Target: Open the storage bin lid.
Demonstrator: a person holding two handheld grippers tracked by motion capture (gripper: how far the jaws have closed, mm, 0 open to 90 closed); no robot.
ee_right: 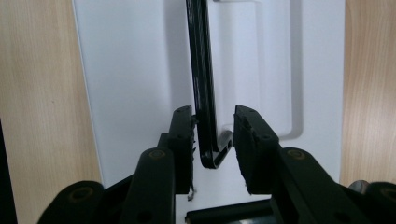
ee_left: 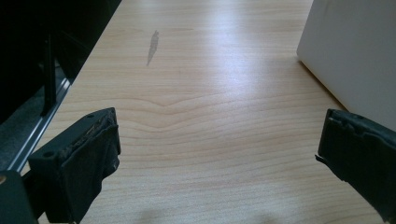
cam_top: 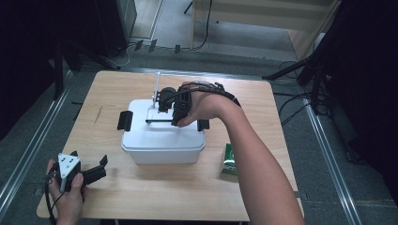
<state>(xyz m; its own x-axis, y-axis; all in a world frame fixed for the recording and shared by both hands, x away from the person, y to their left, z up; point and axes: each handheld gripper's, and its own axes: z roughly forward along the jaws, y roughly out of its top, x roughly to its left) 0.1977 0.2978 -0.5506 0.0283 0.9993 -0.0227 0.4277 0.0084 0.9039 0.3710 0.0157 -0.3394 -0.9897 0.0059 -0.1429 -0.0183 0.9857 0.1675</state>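
A white lidded box (cam_top: 162, 140) stands at the middle of the wooden table (cam_top: 155, 197), with a black latch (cam_top: 124, 120) at its left end and another (cam_top: 202, 124) at its right end. The thin black handle (cam_top: 157, 121) stands up from the lid. My right gripper (cam_top: 172, 117) hangs over the lid. In the right gripper view the handle (ee_right: 203, 70) runs between the jaws of that gripper (ee_right: 212, 126). The left pad (ee_right: 184, 135) is against it and a small gap is left at the right pad, so the gripper is open. My left gripper (cam_top: 101, 164) rests open at the front left with nothing in it.
A green packet (cam_top: 230, 161) lies on the table to the right of the box. In the left gripper view the box wall (ee_left: 355, 51) is at the upper right and bare wood lies between the jaws of the left gripper (ee_left: 217, 154). The table's left edge is close by.
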